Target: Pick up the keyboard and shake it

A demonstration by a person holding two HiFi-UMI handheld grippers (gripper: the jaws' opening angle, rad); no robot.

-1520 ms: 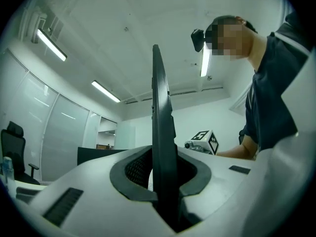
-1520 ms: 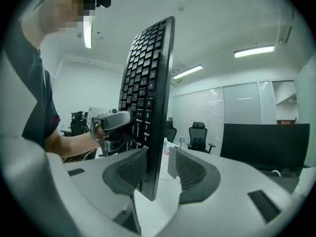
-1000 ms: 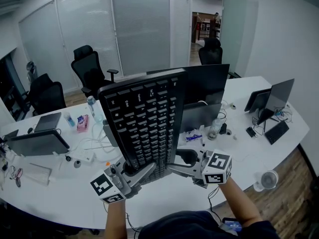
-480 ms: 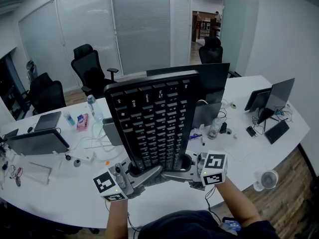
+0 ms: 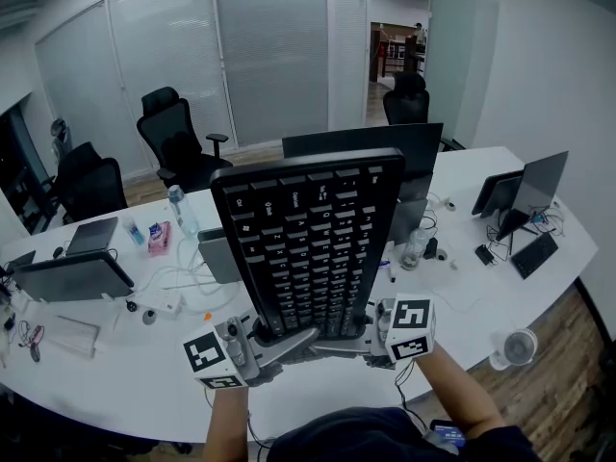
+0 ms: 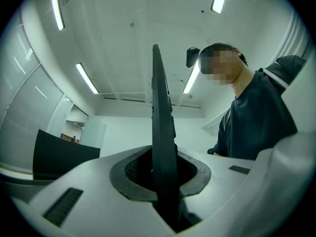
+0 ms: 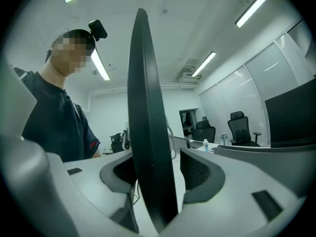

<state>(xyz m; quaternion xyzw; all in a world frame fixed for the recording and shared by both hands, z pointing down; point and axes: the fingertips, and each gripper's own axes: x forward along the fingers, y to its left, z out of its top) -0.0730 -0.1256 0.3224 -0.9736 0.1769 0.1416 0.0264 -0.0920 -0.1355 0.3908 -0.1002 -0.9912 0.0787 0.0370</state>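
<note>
Your left gripper (image 5: 287, 341) and right gripper (image 5: 332, 346) have pale grey moulded shells. Behind each pair of jaws sits a white cube (image 5: 205, 359) printed with black square markers. Dark grey textured pads (image 6: 200, 174) line the jaws, with a small dark slot (image 6: 63, 206) set in the shell outside each one. You wear a dark navy short-sleeved top (image 7: 54, 127) and a small black camera (image 7: 98, 29) on your head.

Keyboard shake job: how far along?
Done: the black keyboard is lifted off the white desk, standing on end. In hand: left gripper and right gripper both clamp its bottom edge, and it has swung rightward over the last second, so shaking looks under way. Left: possibly more shakes.
</note>
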